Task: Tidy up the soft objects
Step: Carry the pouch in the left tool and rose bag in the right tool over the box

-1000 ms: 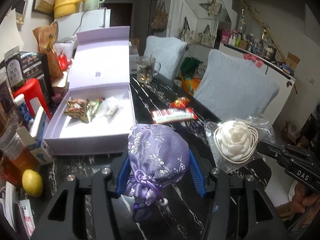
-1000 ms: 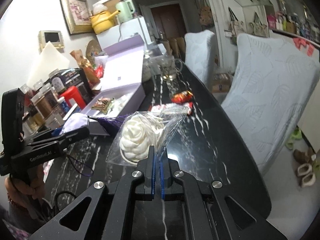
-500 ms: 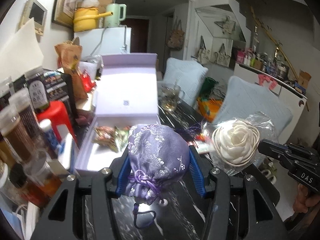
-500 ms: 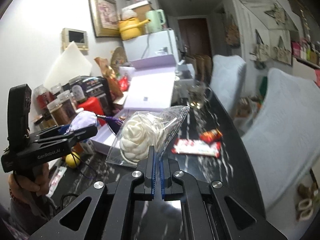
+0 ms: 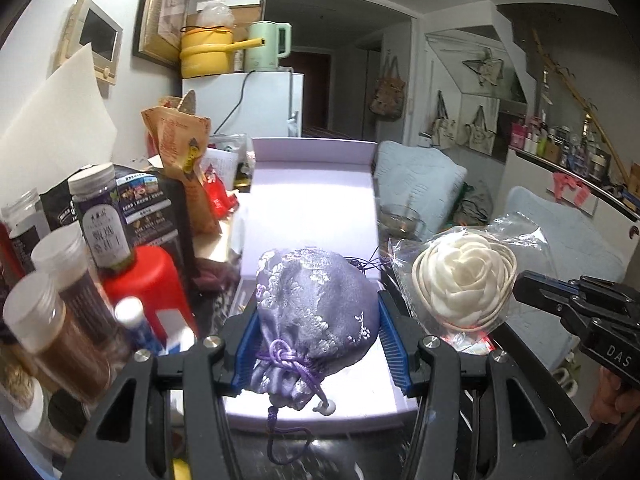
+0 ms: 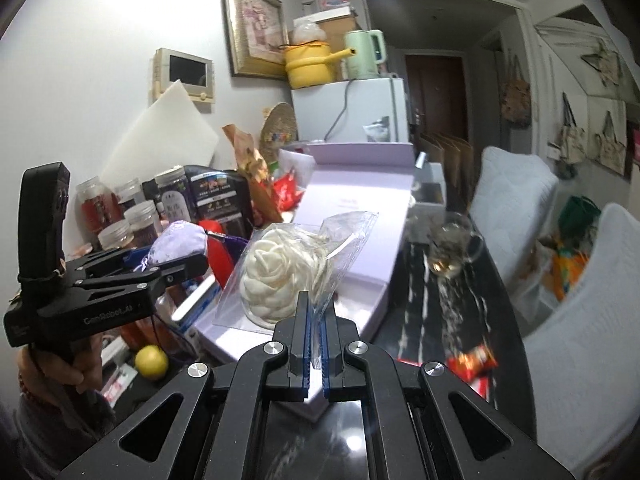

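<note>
A: Lilac satin, that pouch (image 5: pixel 316 304); it bulges between the blue pads of the left gripper (image 5: pixel 318 336), whose jaws are clamped on its sides, and it hangs in the air over the open box (image 5: pixel 312 200).

B: And the rose (image 6: pixel 280 276)?

A: It sits in a clear bag (image 6: pixel 344 236). The right gripper (image 6: pixel 315 344) has its jaws fully closed on the bag's lower edge, so the rose hangs free above the pads, just beside the pouch and over the box's near corner.

B: So both things are up off the bench (image 6: pixel 440 320). What makes the drop go well?

A: I would judge the box tray to be the target. Bring each piece low over bare white floor before letting go; a soft thing released from high up can roll or bounce out. Watch the pouch's cord (image 5: pixel 292 432), which dangles below and could catch the box wall.

B: One at a time?

A: Likely safer. The two grippers are close, and the bag's loose film could brush the pouch.
</note>
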Tool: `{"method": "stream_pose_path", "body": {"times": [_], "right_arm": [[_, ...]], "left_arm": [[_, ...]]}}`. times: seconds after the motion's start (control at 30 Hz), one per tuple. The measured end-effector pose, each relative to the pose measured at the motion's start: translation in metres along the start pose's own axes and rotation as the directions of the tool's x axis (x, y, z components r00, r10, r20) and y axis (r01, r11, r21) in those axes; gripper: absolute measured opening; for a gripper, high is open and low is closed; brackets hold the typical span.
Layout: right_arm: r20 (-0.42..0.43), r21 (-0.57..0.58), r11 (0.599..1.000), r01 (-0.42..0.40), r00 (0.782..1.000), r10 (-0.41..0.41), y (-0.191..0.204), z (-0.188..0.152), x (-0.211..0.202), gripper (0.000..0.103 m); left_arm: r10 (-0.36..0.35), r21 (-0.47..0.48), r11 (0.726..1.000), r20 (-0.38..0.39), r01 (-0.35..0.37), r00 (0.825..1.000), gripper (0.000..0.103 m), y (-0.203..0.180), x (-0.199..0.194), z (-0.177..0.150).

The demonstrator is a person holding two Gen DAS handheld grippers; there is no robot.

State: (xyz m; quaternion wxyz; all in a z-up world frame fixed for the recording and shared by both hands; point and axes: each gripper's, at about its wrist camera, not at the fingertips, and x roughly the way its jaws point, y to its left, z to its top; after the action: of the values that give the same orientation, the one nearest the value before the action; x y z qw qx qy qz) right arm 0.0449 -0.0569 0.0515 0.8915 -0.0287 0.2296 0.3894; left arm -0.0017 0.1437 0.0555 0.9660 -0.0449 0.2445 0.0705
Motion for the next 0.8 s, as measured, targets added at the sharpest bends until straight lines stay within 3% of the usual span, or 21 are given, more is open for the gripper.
{"method": "stream_pose_path", "body": {"times": [0.4,0.8], "right_arm": [[-0.01,-0.038,0.999,-0.021,1.0,0.02,-0.011,0.034,0.059,0.004],[-0.109,0.009,0.999,-0.042,0.993,0.043,-0.03,0.023,0.118,0.004]], "left_arm": [[0.047,-0.004,0.999,0.024,-0.047,0.999,0.053,0.013,0.052,0.029],[0.07,-0.033,0.997,-0.061,-0.072,0.996,0.053,0.02,0.108,0.019]]}}
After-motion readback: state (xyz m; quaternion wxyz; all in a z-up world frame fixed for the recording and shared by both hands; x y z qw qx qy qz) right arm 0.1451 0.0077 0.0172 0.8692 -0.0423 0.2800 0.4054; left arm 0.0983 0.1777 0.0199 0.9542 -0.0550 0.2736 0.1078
